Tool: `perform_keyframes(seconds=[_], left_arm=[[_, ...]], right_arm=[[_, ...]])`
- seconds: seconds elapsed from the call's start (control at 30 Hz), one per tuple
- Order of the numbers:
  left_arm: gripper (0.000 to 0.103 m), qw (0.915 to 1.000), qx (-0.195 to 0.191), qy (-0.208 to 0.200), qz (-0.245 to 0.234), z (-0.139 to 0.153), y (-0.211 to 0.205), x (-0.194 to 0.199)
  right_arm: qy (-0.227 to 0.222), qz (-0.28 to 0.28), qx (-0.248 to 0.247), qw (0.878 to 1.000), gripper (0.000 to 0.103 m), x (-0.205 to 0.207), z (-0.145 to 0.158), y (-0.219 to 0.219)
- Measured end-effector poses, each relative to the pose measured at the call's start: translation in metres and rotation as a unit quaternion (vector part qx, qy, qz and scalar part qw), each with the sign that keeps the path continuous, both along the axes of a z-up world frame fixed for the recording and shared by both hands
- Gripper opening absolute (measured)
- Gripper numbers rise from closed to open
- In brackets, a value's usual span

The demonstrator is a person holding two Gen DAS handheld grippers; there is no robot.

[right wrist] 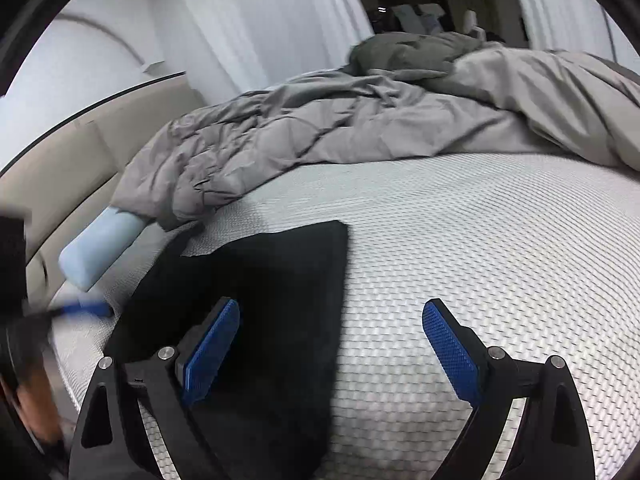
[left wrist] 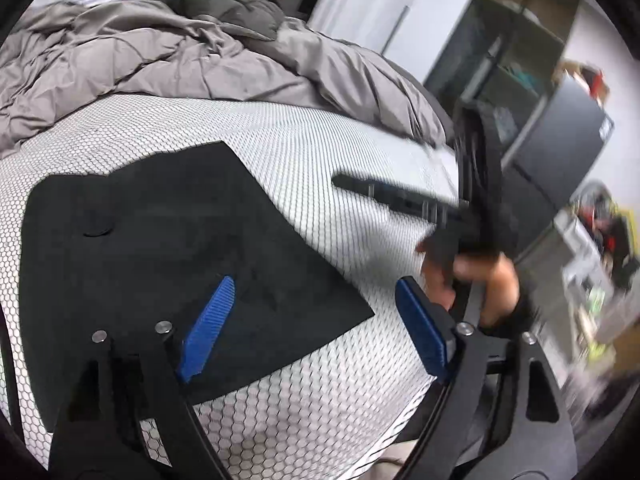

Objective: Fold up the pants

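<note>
A: Left gripper point(left wrist: 312, 328) status?
B: Fingers point(left wrist: 208, 326) spread wide, gripping nothing. It hangs over the near corner of the pants point(left wrist: 160, 248).
A: Right gripper point(right wrist: 344, 356)?
B: Same: fingers point(right wrist: 452, 348) apart and empty, left one over the pants point(right wrist: 272, 304), right one over bare mattress point(right wrist: 480, 248).
A: Pants position?
B: Black, folded into a flat slab, lying on the white honeycomb mattress point(left wrist: 304, 152) near its front edge.
A: Beyond that?
B: Light blue bolster point(right wrist: 100, 252) by the bed's left side, then the crumpled grey duvet point(right wrist: 320, 128) across the far half. The person's right hand point(left wrist: 480, 284), blurred, shows in the left view.
</note>
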State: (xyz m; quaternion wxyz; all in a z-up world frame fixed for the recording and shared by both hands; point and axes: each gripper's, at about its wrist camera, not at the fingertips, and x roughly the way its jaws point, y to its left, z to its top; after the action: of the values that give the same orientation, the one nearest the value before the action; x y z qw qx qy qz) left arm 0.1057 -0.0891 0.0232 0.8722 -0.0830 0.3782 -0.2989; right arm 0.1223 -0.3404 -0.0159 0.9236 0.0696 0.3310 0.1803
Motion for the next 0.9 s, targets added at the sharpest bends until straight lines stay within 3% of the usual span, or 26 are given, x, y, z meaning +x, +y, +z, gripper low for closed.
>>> perform_keyframes(seconds=[0.1, 0.27, 0.3, 0.37, 0.43, 0.53, 0.6, 0.67, 0.7, 0.73, 0.77, 0.83, 0.9], left_arm=[[0.082, 0.9996, 0.008, -0.016, 0.022, 0.0, 0.022, -0.018], [0.082, 0.9882, 0.05, -0.039, 0.139, -0.01, 0.084, 0.017], [0.082, 0.9858, 0.044, -0.033, 0.159, -0.014, 0.097, 0.022], [0.082, 0.9796, 0.021, 0.001, 0.2, -0.032, 0.125, 0.03], [0.08, 0.9776, 0.0, 0.035, 0.208, -0.047, 0.143, 0.038], [0.08, 0.9738, 0.004, 0.036, 0.225, -0.054, 0.158, 0.041], [0.08, 0.9739, 0.007, 0.036, 0.224, -0.059, 0.161, 0.04], [0.08, 0.9731, 0.012, 0.036, 0.227, -0.062, 0.164, 0.041], [0.08, 0.9731, 0.012, 0.036, 0.227, -0.063, 0.165, 0.042], [0.08, 0.9727, 0.013, 0.035, 0.229, -0.063, 0.163, 0.043], [0.08, 0.9723, 0.011, 0.034, 0.231, -0.063, 0.163, 0.044], [0.08, 0.9724, 0.006, 0.031, 0.231, -0.053, 0.158, 0.044], [0.08, 0.973, 0.003, 0.024, 0.23, -0.048, 0.16, 0.037]], right_arm=[[0.02, -0.016, 0.015, 1.0, 0.094, 0.004, -0.002, -0.017], [0.048, 0.035, 0.038, 0.998, 0.092, 0.005, -0.006, -0.007], [0.062, 0.056, 0.048, 0.995, 0.089, 0.006, -0.009, -0.001], [0.096, 0.099, 0.078, 0.987, 0.071, 0.008, -0.018, 0.012], [0.12, 0.129, 0.107, 0.979, 0.07, 0.01, -0.024, 0.022], [0.157, 0.164, 0.13, 0.965, 0.07, 0.016, -0.034, 0.039], [0.178, 0.15, 0.096, 0.968, 0.07, 0.024, -0.047, 0.051], [0.187, 0.148, 0.101, 0.966, 0.069, 0.027, -0.055, 0.057], [0.186, 0.147, 0.107, 0.966, 0.063, 0.03, -0.056, 0.059], [0.183, 0.144, 0.107, 0.967, 0.044, 0.033, -0.055, 0.061], [0.174, 0.129, 0.091, 0.972, 0.016, 0.033, -0.054, 0.064], [0.156, 0.127, 0.08, 0.976, 0.009, 0.03, -0.048, 0.067], [0.118, 0.142, 0.071, 0.98, 0.008, 0.013, -0.025, 0.065]])
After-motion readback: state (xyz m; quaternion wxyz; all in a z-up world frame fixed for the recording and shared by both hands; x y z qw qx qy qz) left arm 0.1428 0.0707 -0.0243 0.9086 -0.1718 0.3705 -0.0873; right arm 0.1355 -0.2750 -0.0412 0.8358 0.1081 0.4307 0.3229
